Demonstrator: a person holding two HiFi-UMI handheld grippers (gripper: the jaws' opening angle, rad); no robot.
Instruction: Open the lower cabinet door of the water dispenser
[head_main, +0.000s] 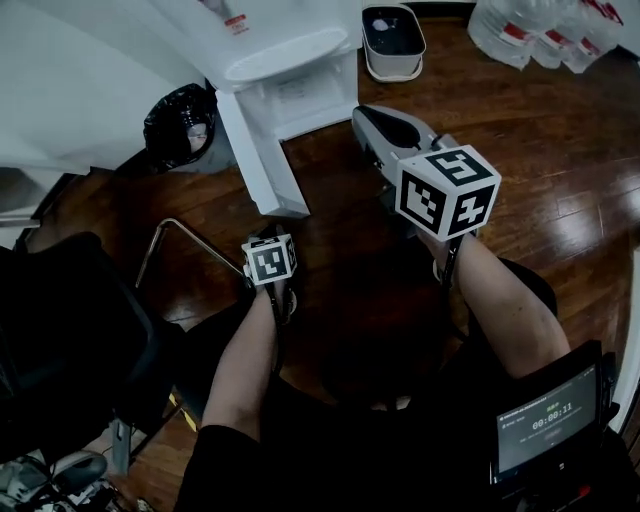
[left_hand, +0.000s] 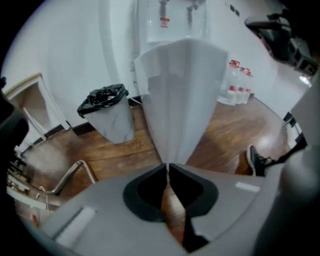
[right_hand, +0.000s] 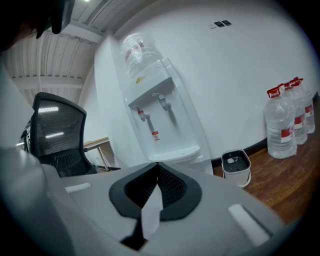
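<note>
The flat white lower cabinet door (left_hand: 180, 100) of the white plastic water dispenser (right_hand: 156, 112) looks already swung open, so the barely parted, empty left gripper (left_hand: 167, 167) and the closed, empty right gripper (right_hand: 156, 165) likely need only nudge it wider.

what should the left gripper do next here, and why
Probably the left gripper should spread its fingers wider and ease them onto the free edge of the lower cabinet door. That door already stands swung out from the water dispenser, edge-on just ahead of the gripper, and the fingers are barely apart with nothing between them, too narrow to take the edge.
</note>
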